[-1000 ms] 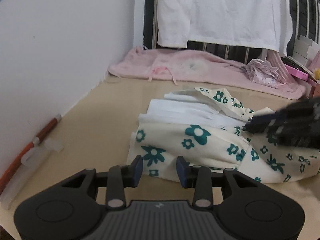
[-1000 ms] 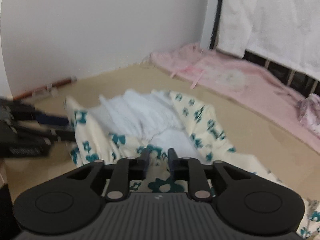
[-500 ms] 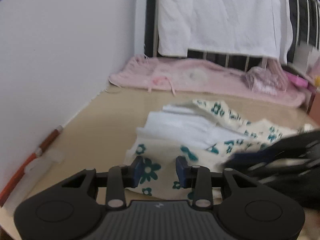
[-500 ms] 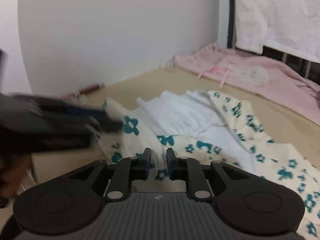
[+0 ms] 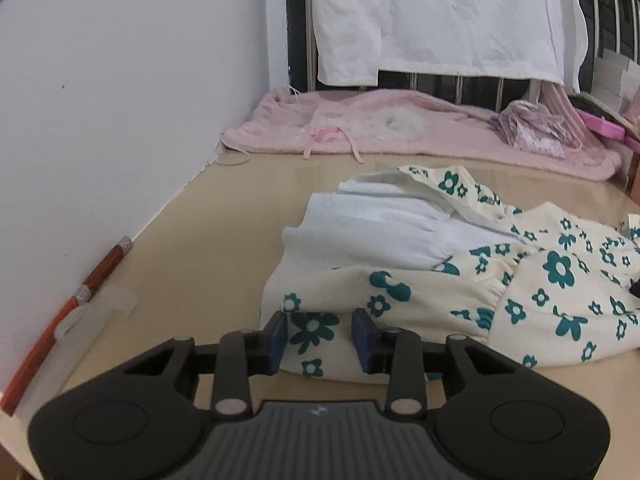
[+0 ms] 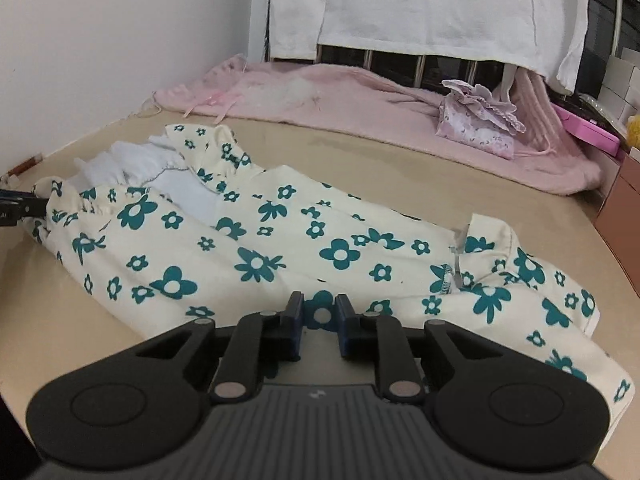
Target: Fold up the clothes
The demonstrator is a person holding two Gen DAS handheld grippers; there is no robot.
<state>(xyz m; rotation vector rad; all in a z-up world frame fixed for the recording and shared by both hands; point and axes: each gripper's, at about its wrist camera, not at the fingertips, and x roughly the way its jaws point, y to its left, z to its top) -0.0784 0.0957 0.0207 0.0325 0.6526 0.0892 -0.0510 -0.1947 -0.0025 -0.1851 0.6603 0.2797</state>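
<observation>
two grippers are working on one piece of clothing: cream floral trousers [image 6: 280, 248] with teal flowers, lying loosely spread across the tan table [image 5: 224, 216], their white lining turned out at the waistband end near the wall [image 5: 100, 100].

compared with a second ago, the biggest change is on the right. the right gripper [image 6: 319, 322] was then up by the bunched waist, close to the other tool; now it looks over the long run of a trouser leg, with the hem end off to its right. the cloth also lies longer and flatter than the heap it was. the left gripper [image 5: 321, 338] has hardly shifted, sitting at the waistband corner as before.

the left gripper's jaws are closing, and a fold of flowered cloth lies between them, but a clear gap shows on either side of it, so i'd call this not yet a pinch. the right gripper's jaws stand narrow, with printed fabric showing in the slot; whether the pads actually press on it i cannot tell.

my reading is that the garment has been pulled out lengthwise, which sets up a first fold. one end anchored and the other stretched is what a tidy fold needs. pink blanket [image 6: 360, 92] and white cloth [image 6: 440, 4] at the back stay out of the way.
</observation>
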